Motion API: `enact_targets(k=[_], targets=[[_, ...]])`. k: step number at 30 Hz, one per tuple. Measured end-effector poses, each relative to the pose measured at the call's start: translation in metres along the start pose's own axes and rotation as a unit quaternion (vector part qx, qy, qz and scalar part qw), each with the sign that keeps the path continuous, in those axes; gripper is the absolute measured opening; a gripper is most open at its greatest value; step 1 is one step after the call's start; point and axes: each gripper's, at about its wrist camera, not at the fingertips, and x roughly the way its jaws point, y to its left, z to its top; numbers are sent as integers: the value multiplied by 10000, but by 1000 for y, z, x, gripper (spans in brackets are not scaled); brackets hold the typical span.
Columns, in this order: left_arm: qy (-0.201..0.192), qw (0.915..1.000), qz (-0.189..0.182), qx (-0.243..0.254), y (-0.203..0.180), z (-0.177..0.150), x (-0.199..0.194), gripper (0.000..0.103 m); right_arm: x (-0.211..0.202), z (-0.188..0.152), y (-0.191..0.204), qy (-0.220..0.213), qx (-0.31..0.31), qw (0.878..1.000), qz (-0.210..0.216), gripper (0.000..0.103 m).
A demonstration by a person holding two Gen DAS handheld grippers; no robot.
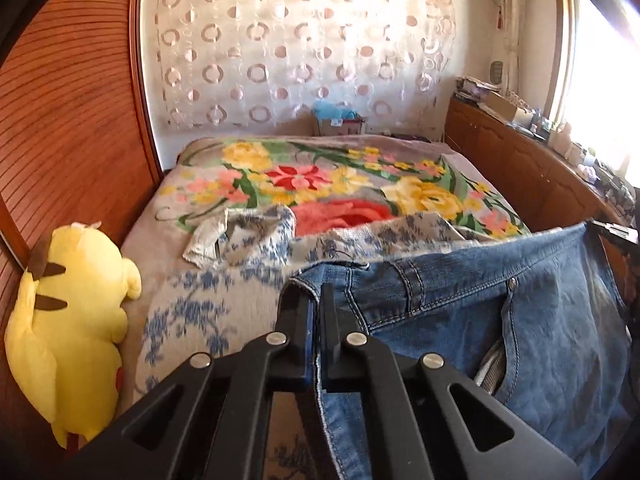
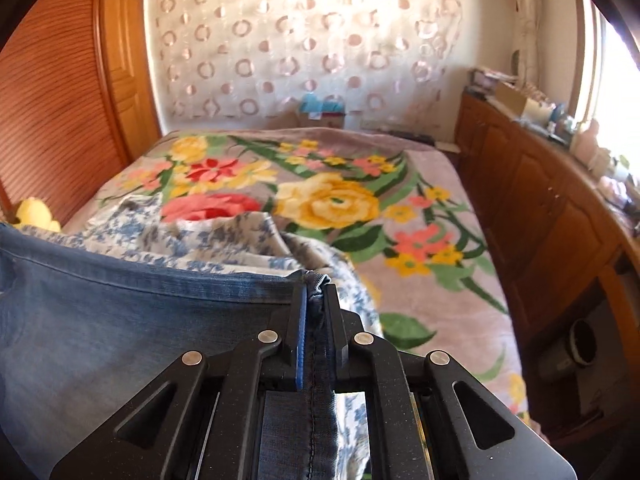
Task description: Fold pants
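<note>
Denim pants hang stretched between the two claws above the bed. The left claw is clamped on one waistband corner, the right claw on the opposite corner. The waistband runs sideways between them, each hand equally near its own end.

- Pants: faded blue denim, lower right of the left wrist view.
- Blanket: grey-mauve with yellow, red, pink flowers.
- Cloth: white, blue floral print.
- Plush toy: yellow.
- Curtain: white, pink rings.
</note>
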Motion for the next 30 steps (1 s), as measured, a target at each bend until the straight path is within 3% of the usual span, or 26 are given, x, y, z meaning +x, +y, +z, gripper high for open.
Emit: enact_targets(k=[13, 17, 19, 21, 23, 28, 30], targets=[[180, 9989, 346, 271, -7, 5, 33, 1, 32, -3, 0, 355, -172, 9987, -337, 5], [330, 9982, 385, 332, -7, -3, 28, 6, 29, -3, 0, 356, -121, 9989, -290, 12], [392, 9973, 444, 423, -9, -7, 23, 14, 21, -2, 0, 312, -70, 9991, -264, 14], [382, 9968, 466, 522, -12, -11, 14, 31, 11, -2, 4, 257, -98, 9994, -224, 16], [338, 9967, 449, 587, -14, -16, 4, 41, -4, -2, 10, 180, -152, 9996, -172, 17], [222, 9975, 310, 595, -20, -26, -27, 51, -45, -2, 24, -62, -152, 9999, 38, 21], [143, 9983, 162, 534, -23, -31, -41, 67, -60, -3, 29, -119, -107, 9998, 95, 25]])
